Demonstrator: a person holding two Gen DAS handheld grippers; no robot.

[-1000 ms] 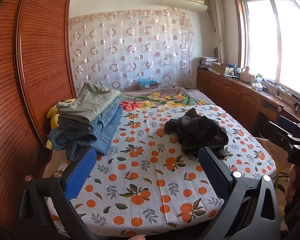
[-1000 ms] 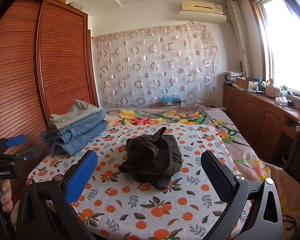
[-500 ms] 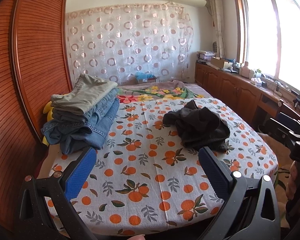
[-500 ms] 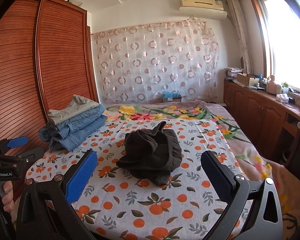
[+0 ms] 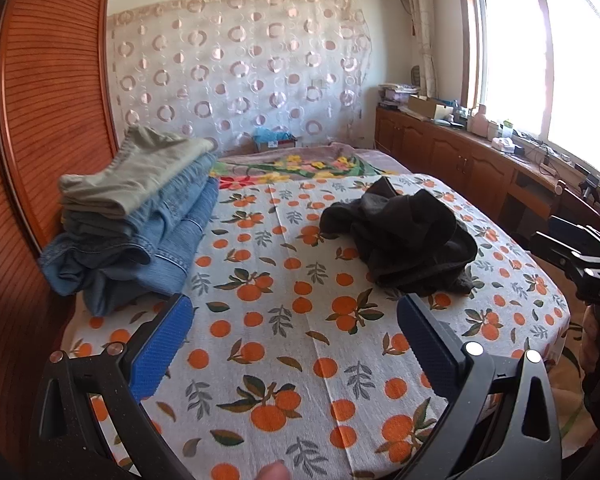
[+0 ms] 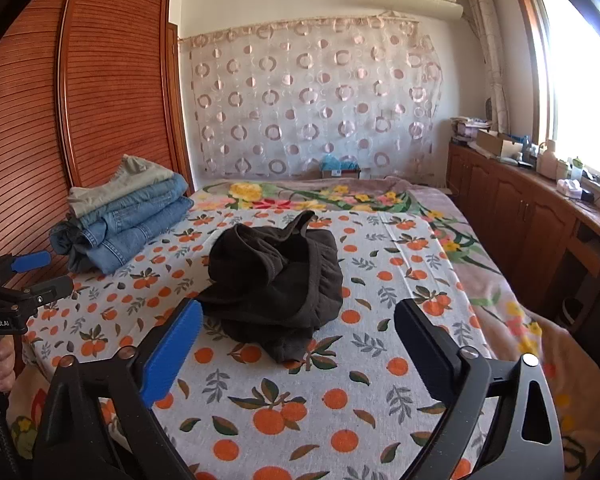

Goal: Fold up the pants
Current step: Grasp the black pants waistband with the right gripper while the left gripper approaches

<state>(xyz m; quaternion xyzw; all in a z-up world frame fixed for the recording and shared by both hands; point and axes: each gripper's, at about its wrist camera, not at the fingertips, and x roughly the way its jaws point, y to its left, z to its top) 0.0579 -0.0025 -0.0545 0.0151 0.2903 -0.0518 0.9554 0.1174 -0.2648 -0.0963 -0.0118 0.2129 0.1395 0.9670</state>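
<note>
Crumpled dark pants [image 5: 404,236] [image 6: 276,276] lie in a heap on the orange-print bed sheet [image 5: 284,344] [image 6: 340,400]. My left gripper [image 5: 296,308] is open over the sheet, short of the heap and to its left, nothing between its fingers. The right gripper [image 6: 298,314] hovers just before the near edge of the pants; its jaws are closing but still wide, and the pads do not touch the cloth. Each gripper also shows at the edge of the other's view: the right gripper [image 5: 580,256] and the left gripper [image 6: 20,280].
A stack of folded jeans and khaki pants [image 5: 136,208] [image 6: 120,216] sits at the bed's left side against a wooden wardrobe [image 6: 100,100]. Wooden cabinets [image 6: 520,216] with clutter run under the window on the right. A floral blanket [image 6: 320,194] covers the far bed.
Both grippers have come forward and lower toward the bed, so the pants and the folded stack look larger. The right jaws have narrowed slightly.
</note>
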